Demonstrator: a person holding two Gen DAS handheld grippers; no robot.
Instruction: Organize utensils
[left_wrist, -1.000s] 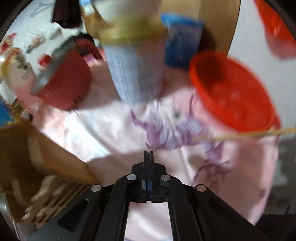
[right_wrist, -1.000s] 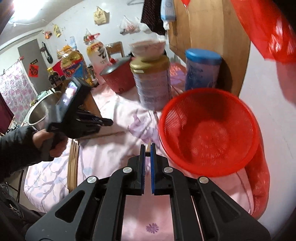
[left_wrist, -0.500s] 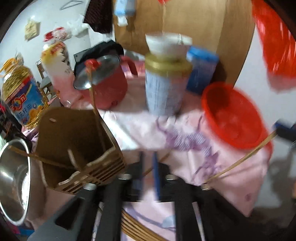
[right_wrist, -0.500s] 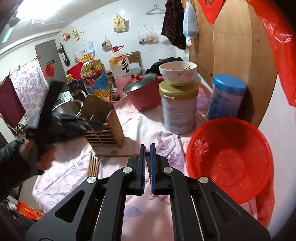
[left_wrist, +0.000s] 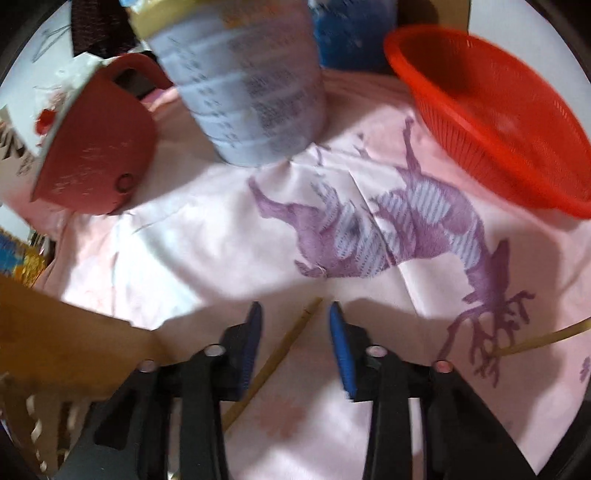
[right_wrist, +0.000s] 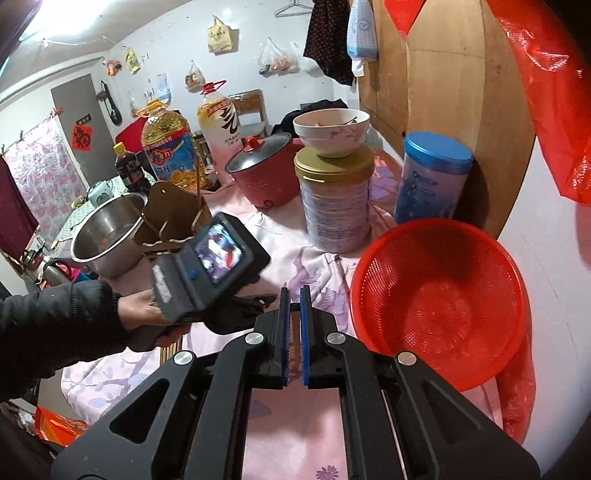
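left gripper: my jaws stand part open and have just been closing in, a thin bamboo chopstick lying between them on the pink cloth, pads not yet on it. right gripper: nearly shut; i cannot tell if anything is in it. wooden utensil holder: far left beside the steel pot, one stick already standing in it. second chopstick: near right on the cloth. risks, as i judge them: the stick is thin and lies askew to the pads, so closing may roll it or pinch cloth instead; view is blurred. writing: milk tin print too small to read; oil bottle label unreadable.
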